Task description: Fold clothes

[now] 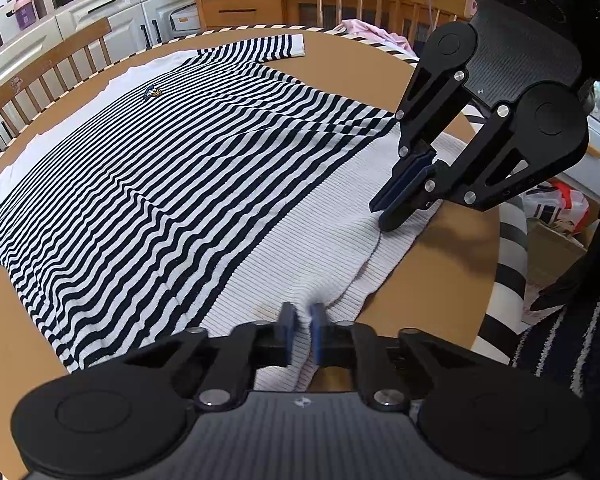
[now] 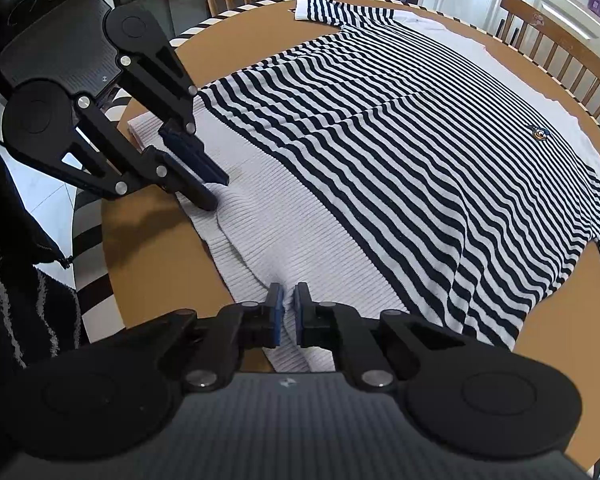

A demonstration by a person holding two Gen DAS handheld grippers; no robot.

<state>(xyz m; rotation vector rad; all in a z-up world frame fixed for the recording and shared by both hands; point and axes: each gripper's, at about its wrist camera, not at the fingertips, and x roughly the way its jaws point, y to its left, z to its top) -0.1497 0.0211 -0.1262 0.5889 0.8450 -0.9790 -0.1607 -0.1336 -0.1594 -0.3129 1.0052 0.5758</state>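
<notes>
A navy-and-white striped sweater lies spread flat on a round wooden table. Its broad white ribbed hem faces the near edge. My left gripper is shut on a pinched-up ridge of that hem. A short way along the same hem, my right gripper is also shut on a fold of white rib. A small emblem marks the chest. One sleeve reaches toward the far rim.
Wooden chairs stand round the far side of the table. White cabinets and a wooden sideboard are behind them. A pink cloth lies past the far rim. A plastic bag and a striped rug are on the floor.
</notes>
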